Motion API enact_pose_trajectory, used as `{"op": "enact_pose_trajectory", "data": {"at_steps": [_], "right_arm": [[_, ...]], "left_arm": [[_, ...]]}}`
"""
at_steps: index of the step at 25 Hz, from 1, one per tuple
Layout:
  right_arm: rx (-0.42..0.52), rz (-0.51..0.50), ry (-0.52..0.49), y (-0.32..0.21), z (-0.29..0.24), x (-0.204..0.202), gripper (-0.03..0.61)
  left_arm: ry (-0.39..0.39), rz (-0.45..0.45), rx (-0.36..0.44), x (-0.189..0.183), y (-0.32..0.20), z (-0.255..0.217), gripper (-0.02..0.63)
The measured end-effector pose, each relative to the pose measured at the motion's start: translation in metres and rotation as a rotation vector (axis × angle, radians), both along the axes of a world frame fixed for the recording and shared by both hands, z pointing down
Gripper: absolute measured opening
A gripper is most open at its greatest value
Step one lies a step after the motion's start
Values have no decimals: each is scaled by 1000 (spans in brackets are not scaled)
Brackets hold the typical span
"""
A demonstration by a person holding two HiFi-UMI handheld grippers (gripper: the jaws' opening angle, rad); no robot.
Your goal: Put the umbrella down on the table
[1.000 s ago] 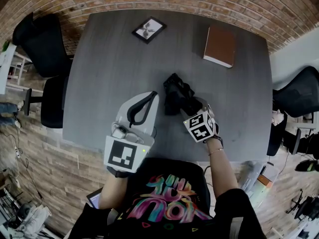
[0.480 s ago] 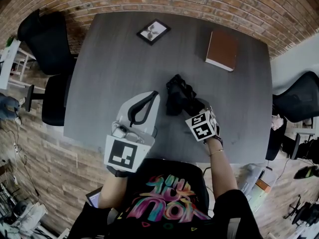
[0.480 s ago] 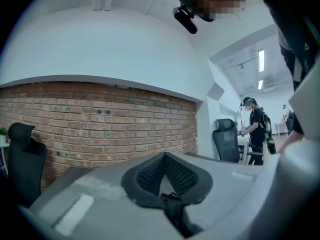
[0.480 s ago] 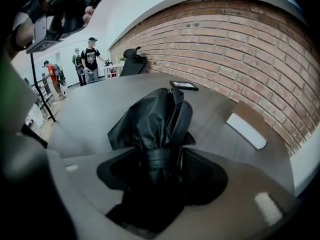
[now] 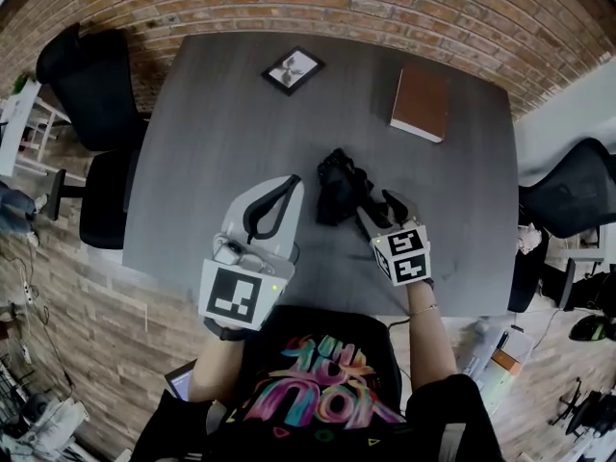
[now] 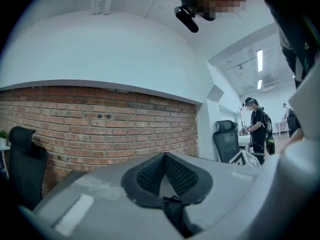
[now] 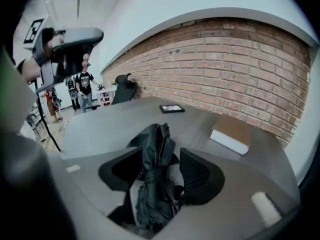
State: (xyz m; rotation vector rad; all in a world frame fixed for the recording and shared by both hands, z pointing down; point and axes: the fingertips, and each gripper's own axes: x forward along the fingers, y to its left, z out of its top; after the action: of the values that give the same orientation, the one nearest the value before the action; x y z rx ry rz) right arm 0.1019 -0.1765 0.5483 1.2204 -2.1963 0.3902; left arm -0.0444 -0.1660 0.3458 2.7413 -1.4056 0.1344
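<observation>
The right gripper (image 5: pixel 375 205) is held tilted down just off the folded umbrella (image 5: pixel 337 186), jaws wide and closing slightly with no pad pressed on it, apparently because it is already released. The left gripper (image 5: pixel 289 183), pinched together on nothing, is held idle at lower left. The umbrella is seen lying on the table (image 5: pixel 212 114) at frame centre, just up-left of the right jaw tips.

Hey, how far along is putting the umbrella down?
Done: the umbrella lies folded on the table. In hand: the right gripper has its jaws closing with the umbrella's near end between them, pads off it. Remaining: draw that gripper clear.
</observation>
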Motion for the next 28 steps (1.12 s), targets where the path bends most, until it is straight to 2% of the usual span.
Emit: {"op": "enact_pose_trajectory", "data": {"at_steps": [13,19,28], "right_arm": [[299,115,-164,2,-136,30,151],[378,187,-239,16,-178,50,121],[470,313,-279,34,-206,87,42]], "left_arm": [[7,20,17,0,-6,-8,2],[5,36,14,3,-11,-7,2],[-9,91,51,15,-19,-13,2]]}}
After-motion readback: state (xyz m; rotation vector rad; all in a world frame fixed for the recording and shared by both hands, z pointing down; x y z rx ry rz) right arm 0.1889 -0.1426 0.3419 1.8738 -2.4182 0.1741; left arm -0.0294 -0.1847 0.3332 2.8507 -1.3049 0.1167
